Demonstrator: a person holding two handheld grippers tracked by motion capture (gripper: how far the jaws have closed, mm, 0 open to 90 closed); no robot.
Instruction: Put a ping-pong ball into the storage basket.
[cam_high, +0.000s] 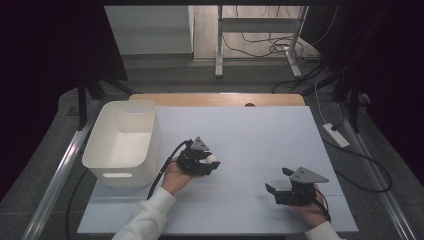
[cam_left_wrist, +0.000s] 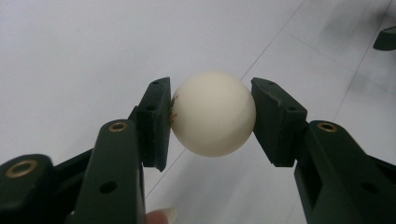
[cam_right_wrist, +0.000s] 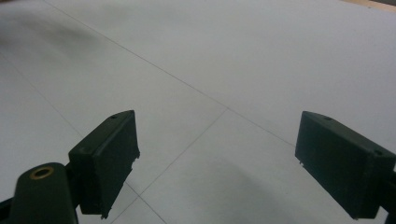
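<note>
The left gripper is clamped on a small, smooth, cream-white round ball, one black pad pressing each side of it at its widest part. Being a sphere, the ball has no long axis and no end that points anywhere; the one mark that gives it a facing is a bit of reddish print at the edge touching the left-hand pad in the left gripper view. In the high view the ball shows as a pale spot at the tip of the left gripper, held near the middle of the pale grey table sheet, a little to the right of the white rectangular plastic bin with a handle slot and apart from it. The right gripper sits near the front right of the sheet, well apart from the ball, its jaws spread wide with nothing between them.
</note>
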